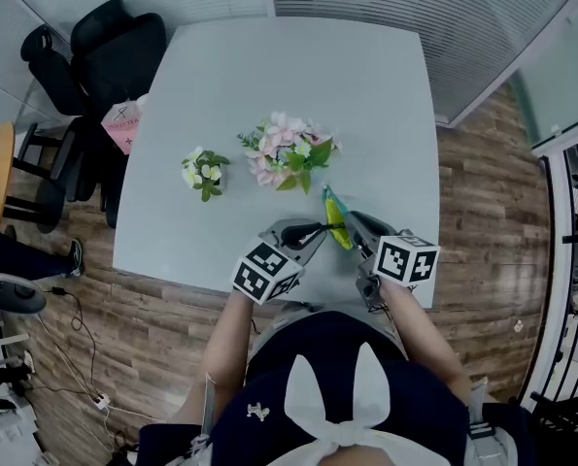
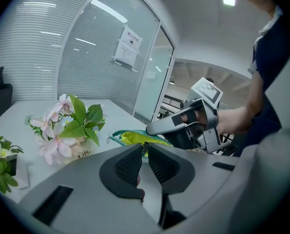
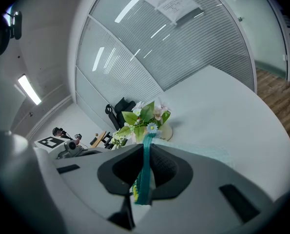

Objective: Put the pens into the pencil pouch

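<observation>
A yellow-green pencil pouch (image 1: 337, 223) with a teal zipper hangs between my two grippers, just above the front of the grey table (image 1: 366, 95). My right gripper (image 1: 358, 231) is shut on the pouch's teal edge (image 3: 145, 169), which runs up between its jaws. My left gripper (image 1: 313, 233) is shut on a thin dark pen (image 1: 308, 231) whose far end points at the pouch's open mouth (image 2: 135, 138). Only a small dark bit of the pen (image 2: 144, 151) shows between the left jaws. The right gripper (image 2: 193, 126) sits just beyond the pouch in the left gripper view.
A pot of pink flowers (image 1: 289, 153) stands right behind the pouch, a smaller white-flowered pot (image 1: 205, 173) to its left. Black office chairs (image 1: 104, 56) and a pink item (image 1: 123, 124) are at the table's far left edge. The person's body is close against the front edge.
</observation>
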`<control>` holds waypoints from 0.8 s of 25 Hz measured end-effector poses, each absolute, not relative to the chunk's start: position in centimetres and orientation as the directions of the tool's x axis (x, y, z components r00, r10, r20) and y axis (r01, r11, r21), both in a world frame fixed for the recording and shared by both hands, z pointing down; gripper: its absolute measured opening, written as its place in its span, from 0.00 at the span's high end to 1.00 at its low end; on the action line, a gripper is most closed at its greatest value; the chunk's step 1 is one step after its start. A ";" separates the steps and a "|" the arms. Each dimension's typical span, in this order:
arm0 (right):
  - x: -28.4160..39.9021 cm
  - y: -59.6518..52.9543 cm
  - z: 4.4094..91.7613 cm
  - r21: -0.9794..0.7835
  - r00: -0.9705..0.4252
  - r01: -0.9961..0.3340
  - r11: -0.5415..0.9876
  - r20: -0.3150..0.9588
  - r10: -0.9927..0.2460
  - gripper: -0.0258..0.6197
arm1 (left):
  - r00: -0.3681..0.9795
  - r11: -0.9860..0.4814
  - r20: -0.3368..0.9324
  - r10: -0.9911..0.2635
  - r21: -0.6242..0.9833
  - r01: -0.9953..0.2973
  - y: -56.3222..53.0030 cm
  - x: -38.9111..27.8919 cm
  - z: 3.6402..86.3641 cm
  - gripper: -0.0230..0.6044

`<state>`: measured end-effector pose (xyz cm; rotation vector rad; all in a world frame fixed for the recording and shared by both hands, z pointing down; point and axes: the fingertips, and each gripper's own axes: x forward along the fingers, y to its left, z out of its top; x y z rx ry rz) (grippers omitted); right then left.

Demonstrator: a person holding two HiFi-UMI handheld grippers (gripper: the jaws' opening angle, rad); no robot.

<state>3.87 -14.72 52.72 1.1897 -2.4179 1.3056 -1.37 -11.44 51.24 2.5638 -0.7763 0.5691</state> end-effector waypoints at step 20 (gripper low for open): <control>3.8 -14.7 52.9 -0.656 -0.680 -0.694 0.297 0.461 -0.571 0.89 | 0.762 -0.789 0.531 -0.371 0.252 -0.560 -11.4 0.7 53.2 0.88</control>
